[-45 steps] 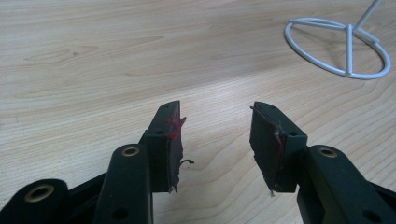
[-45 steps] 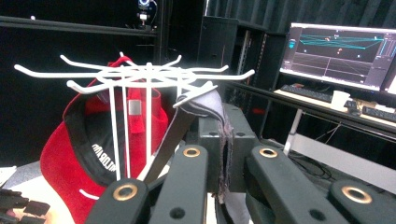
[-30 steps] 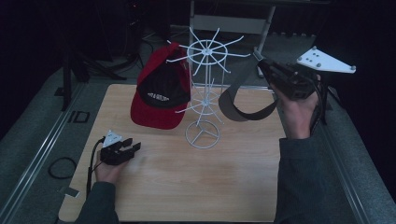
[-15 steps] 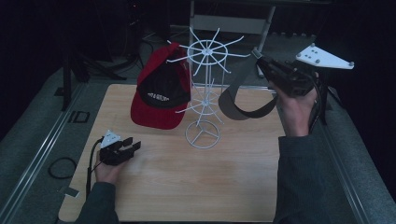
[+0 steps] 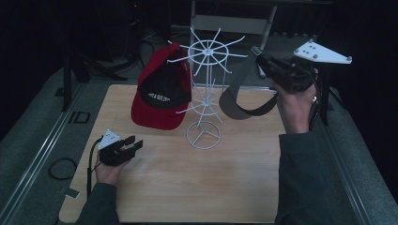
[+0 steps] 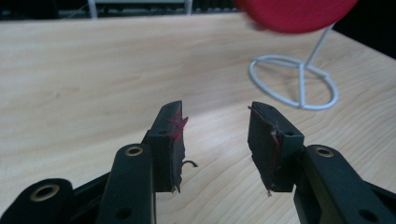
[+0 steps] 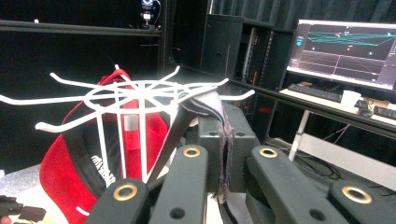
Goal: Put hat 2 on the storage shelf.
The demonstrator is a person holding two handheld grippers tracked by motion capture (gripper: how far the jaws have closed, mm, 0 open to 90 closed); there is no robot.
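Observation:
A white wire hat rack (image 5: 205,110) stands on the wooden table (image 5: 187,187). A red and black cap (image 5: 162,98) hangs on its left side. My right gripper (image 5: 260,56) is raised at the rack's right side, shut on a grey cap (image 5: 239,101) that dangles below it. In the right gripper view the jaws (image 7: 224,135) pinch the grey cap's fabric (image 7: 208,105) right beside a hook of the rack (image 7: 126,93). My left gripper (image 5: 136,144) rests low at the table's left, open, with nothing between its fingers (image 6: 215,135).
The rack's ring base (image 6: 294,84) lies ahead and to the right of the left gripper, with the red cap's brim (image 6: 294,14) above it. A monitor (image 7: 345,46) and desk stand beyond the table. Bare wood lies in front of the rack.

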